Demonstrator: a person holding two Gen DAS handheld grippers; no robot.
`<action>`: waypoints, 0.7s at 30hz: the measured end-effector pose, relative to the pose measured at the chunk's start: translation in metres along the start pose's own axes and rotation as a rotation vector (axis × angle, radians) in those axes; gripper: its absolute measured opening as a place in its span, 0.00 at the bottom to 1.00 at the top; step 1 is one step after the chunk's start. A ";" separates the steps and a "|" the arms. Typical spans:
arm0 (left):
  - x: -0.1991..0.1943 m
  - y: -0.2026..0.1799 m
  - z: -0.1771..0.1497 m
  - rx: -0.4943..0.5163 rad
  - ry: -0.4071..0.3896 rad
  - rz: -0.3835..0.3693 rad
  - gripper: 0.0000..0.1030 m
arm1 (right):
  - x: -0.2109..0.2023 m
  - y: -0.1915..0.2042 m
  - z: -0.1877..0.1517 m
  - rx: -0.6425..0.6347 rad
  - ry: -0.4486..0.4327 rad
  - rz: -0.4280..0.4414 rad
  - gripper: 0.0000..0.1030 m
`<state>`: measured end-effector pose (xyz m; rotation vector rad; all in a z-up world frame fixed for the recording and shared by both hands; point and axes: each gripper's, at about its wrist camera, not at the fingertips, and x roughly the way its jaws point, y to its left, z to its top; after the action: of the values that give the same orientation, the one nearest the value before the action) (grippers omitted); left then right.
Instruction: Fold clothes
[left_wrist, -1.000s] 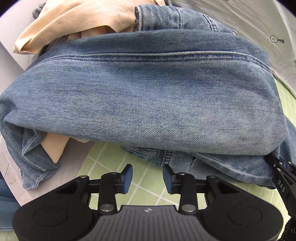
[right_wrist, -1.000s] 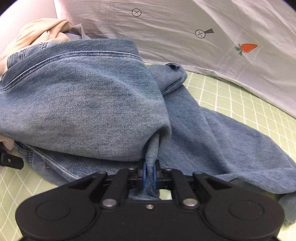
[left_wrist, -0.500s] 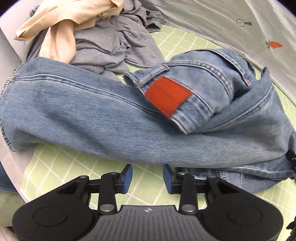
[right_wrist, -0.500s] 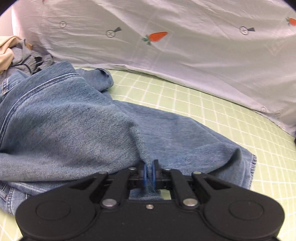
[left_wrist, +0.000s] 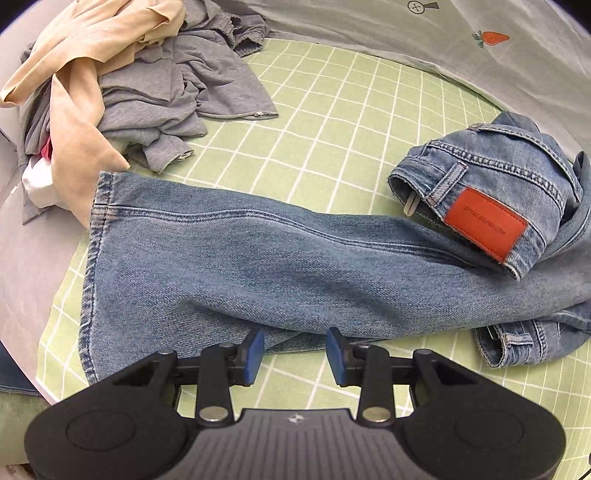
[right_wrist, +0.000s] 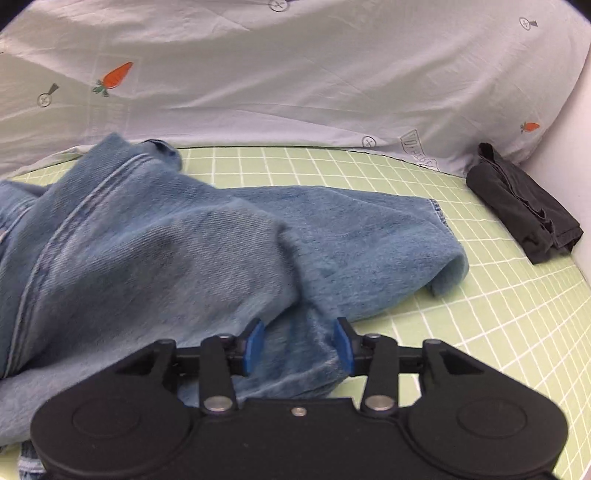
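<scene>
- The jeans (left_wrist: 280, 273) lie spread on the green grid mat (left_wrist: 332, 122), one leg stretched flat across the left wrist view with its hem to the left.
- The left gripper (left_wrist: 294, 356) hovers just at the near edge of that leg, its jaws apart and holding nothing.
- The right gripper (right_wrist: 298, 347) has its jaws apart too, with a fold of denim (right_wrist: 295, 354) lying loose between the blue pads (right_wrist: 254, 345), not pinched.
- To the right in the left view, the waistband is bunched and turned over, showing an orange-red patch (left_wrist: 485, 223).
- Beyond the leg's hem sits a heap of clothes: a grey garment (left_wrist: 173, 85) under a beige garment (left_wrist: 92, 44).
- In the right view, a folded black garment (right_wrist: 521, 214) rests well apart on the mat's far right.
- A pale sheet printed with carrots (right_wrist: 295, 74) runs behind.
</scene>
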<state>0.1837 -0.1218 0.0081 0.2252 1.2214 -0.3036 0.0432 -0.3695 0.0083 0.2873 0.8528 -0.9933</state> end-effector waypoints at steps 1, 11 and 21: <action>-0.001 -0.001 -0.001 0.013 -0.002 -0.003 0.38 | -0.008 0.011 -0.002 -0.002 0.006 0.040 0.46; 0.001 0.046 -0.001 0.183 0.003 -0.035 0.45 | -0.060 0.142 -0.055 -0.078 0.090 0.335 0.56; 0.000 0.103 0.010 0.202 -0.031 -0.004 0.45 | -0.040 0.185 -0.058 0.046 0.155 0.280 0.67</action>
<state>0.2284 -0.0280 0.0124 0.3912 1.1605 -0.4329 0.1570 -0.2118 -0.0287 0.5138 0.9025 -0.7367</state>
